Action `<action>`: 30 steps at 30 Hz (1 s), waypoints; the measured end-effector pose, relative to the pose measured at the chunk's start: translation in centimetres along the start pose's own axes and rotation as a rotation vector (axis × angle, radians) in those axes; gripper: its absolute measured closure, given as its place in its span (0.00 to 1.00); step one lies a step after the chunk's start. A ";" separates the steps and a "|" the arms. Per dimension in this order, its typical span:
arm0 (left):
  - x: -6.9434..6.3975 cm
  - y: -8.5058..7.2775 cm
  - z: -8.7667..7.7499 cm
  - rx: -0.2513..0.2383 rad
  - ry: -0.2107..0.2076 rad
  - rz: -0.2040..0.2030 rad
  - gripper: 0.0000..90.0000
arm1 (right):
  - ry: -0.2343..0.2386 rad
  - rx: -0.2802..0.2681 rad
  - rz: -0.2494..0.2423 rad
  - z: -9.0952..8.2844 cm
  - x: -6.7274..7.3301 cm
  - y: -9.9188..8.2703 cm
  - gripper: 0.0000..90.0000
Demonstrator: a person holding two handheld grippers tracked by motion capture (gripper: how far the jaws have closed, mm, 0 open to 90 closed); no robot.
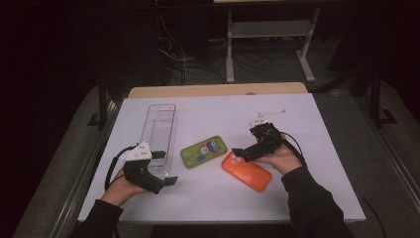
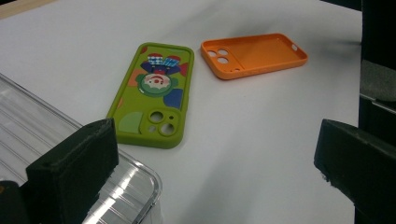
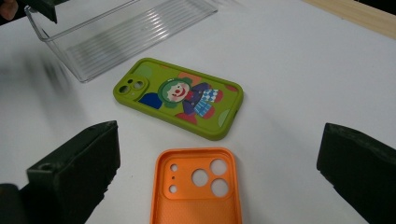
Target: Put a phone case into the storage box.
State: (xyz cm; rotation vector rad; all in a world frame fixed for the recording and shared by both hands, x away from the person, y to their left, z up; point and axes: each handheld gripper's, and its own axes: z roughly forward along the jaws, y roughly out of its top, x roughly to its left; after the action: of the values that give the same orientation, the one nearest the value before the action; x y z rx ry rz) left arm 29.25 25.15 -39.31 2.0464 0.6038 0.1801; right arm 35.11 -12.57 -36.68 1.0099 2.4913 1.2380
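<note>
Right gripper (image 3: 219,154) is closest to the action imo: jaws spread wide w/ the orange case (image 3: 196,189) lying right between them, hollow side up, camera holes at its far end, long axis running straight away from the jaws. Soft rubbery-looking shell. Just past the orange case sits the green clown case (image 3: 180,98), lying crosswise, glossy. Left gripper (image 2: 215,154) is also spread, holding nothing, beside the clear ribbed tray (image 1: 161,129), further from the orange case.
</note>
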 end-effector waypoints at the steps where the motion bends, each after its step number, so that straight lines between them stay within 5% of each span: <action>1: 0.0 0.0 0.0 0.000 0.000 -0.001 0.00 | -0.001 0.011 0.005 0.0 0.1 0.0 0.00; 16: 0.1 0.0 0.1 0.008 -0.002 0.013 0.00 | -0.059 0.124 0.007 -0.4 0.0 -0.7 0.00; 30: 0.0 0.0 0.0 0.014 -0.002 0.013 0.00 | -0.056 0.196 0.009 0.4 0.3 -2.2 0.00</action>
State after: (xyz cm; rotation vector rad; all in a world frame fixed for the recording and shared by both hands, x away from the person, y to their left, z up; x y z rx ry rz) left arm 29.28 25.17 -39.31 2.0642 0.5924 0.1815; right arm 33.95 -13.02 -38.60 1.0848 2.6054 0.9681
